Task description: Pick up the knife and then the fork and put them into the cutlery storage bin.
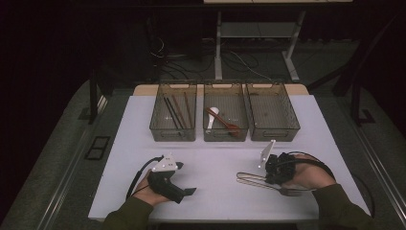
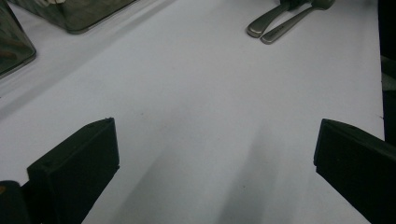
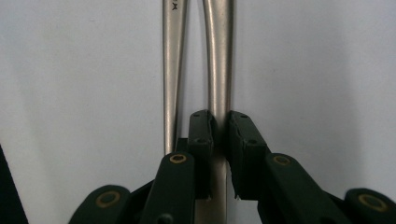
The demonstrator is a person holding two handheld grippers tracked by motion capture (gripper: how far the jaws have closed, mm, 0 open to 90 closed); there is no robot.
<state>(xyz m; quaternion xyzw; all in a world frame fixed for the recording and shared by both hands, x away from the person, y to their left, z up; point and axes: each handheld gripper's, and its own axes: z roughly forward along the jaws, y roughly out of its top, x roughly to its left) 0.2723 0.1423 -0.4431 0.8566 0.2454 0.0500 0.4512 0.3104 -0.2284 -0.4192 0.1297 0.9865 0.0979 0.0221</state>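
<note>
Right gripper (image 3: 219, 135) is pinching one fork handle (image 3: 218, 56), which runs straight ahead of it, the second handle (image 3: 172, 70) just beside. Left gripper (image 2: 215, 154) sits spread wide, further off.

The left claw (image 1: 189, 191) lies low in the person's left hand (image 1: 152, 188), pointing toward the right side of the worktop (image 1: 215, 158), its jaws spread wide with nothing between them. The right claw (image 1: 268, 175) sits in the right hand (image 1: 306, 176), pointing left, its jaws drawn almost together and pressing on a slim metal handle (image 3: 218, 70). Both forearms come in from the near edge, sleeves dark.
</note>
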